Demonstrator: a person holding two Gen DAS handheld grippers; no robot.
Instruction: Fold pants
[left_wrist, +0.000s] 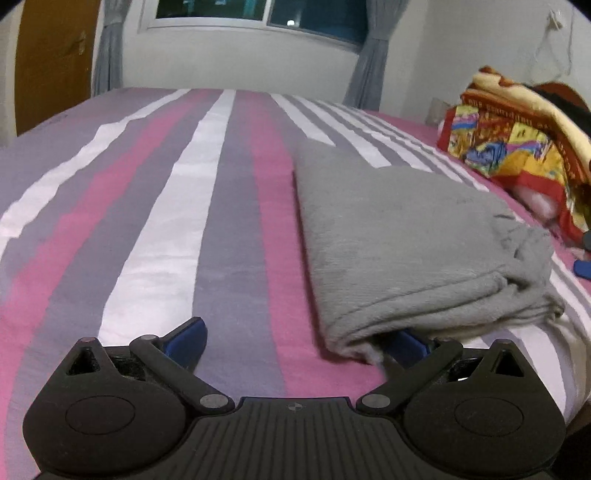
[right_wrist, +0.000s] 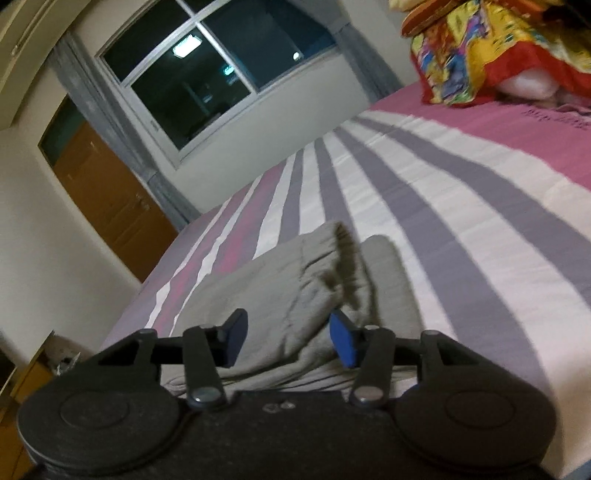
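Striped bed (left_wrist: 155, 229) | folded pants (left_wrist: 399, 236) — long axis toward window | both jaws released

The left gripper (left_wrist: 295, 341) sits level with its jaws spread wide, one blue pad (left_wrist: 188, 341) bare and the other partly hidden. The right gripper (right_wrist: 290, 341) is rolled to one side, jaws parted, nothing clamped between them.
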